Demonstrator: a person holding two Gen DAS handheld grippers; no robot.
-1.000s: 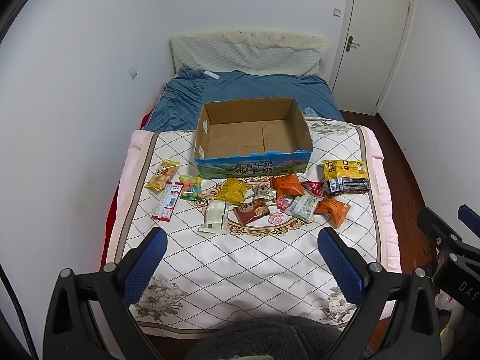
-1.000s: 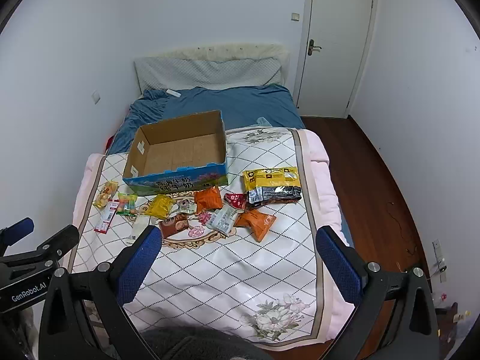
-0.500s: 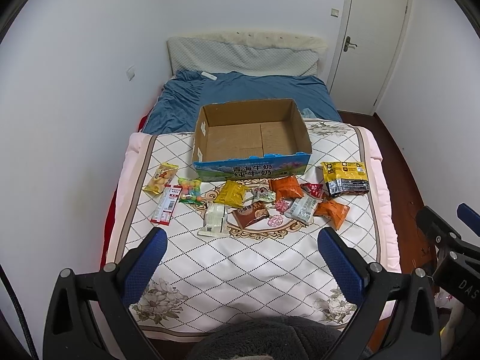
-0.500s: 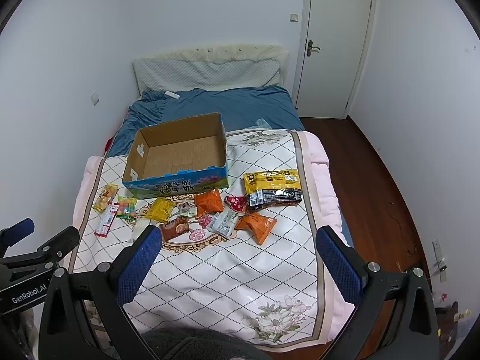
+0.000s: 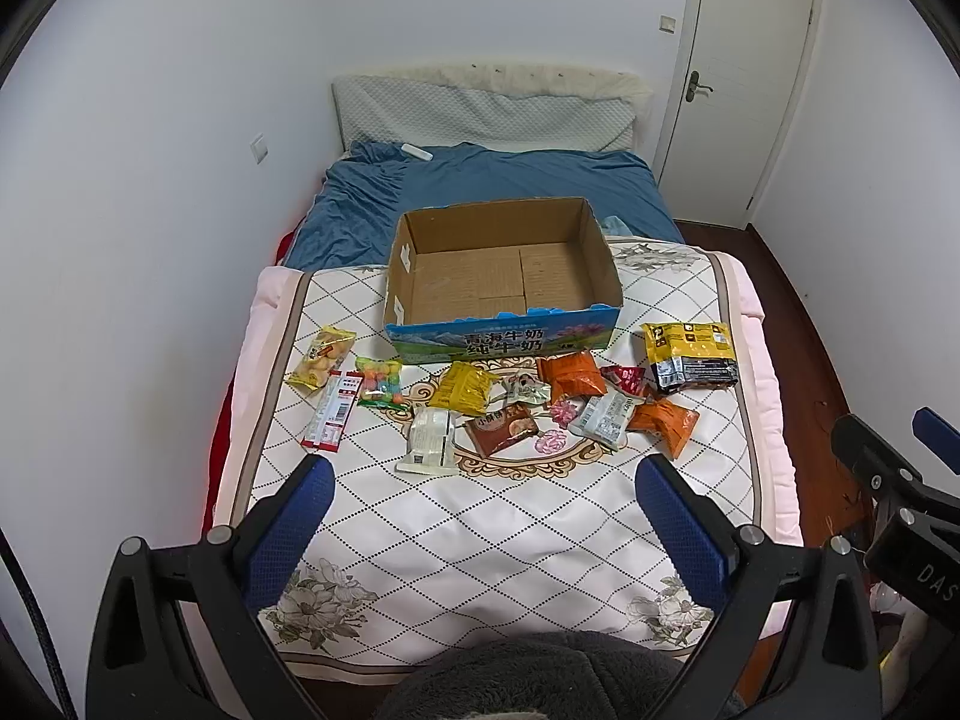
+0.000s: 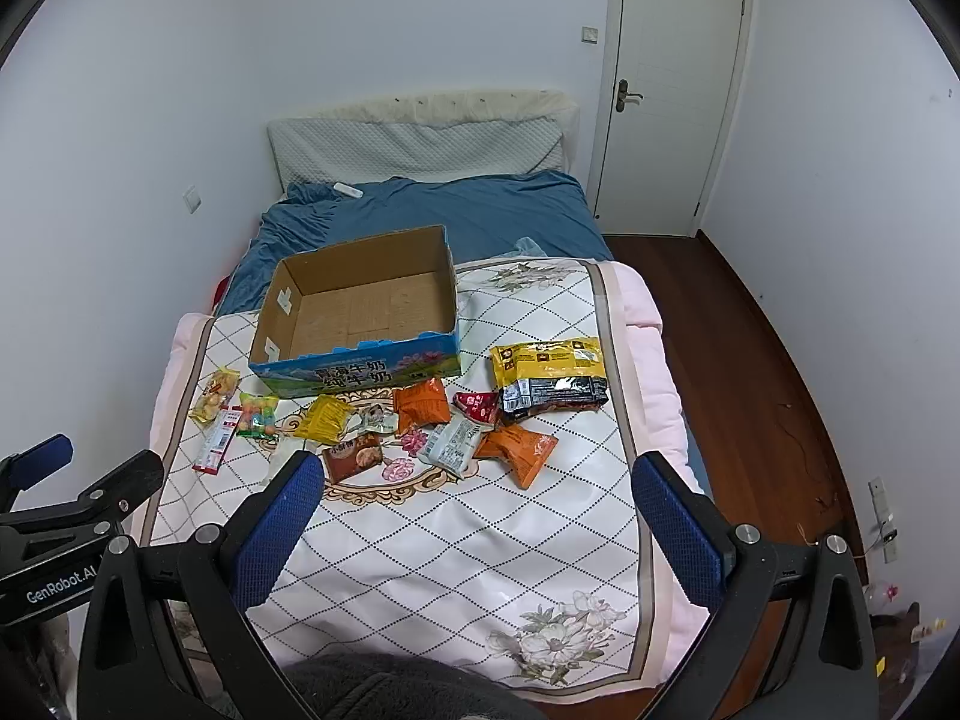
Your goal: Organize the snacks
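An empty cardboard box with a blue printed front stands on the quilted bed cover. Several snack packets lie in a row in front of it: a yellow-black bag, orange packets, a brown packet, a yellow packet, a white packet, a candy bag and a red-white stick pack. My left gripper hangs open over the near part of the cover. My right gripper is open too, well short of the packets.
The bed with a blue sheet runs back to a padded headboard. A white wall borders the left. A closed door and wooden floor lie to the right. A grey fleece sleeve shows at the bottom.
Both views have shifted slightly; the box and packets sit a little lower and nearer in the frames. Nothing on the bed has moved, and both grippers stay open.
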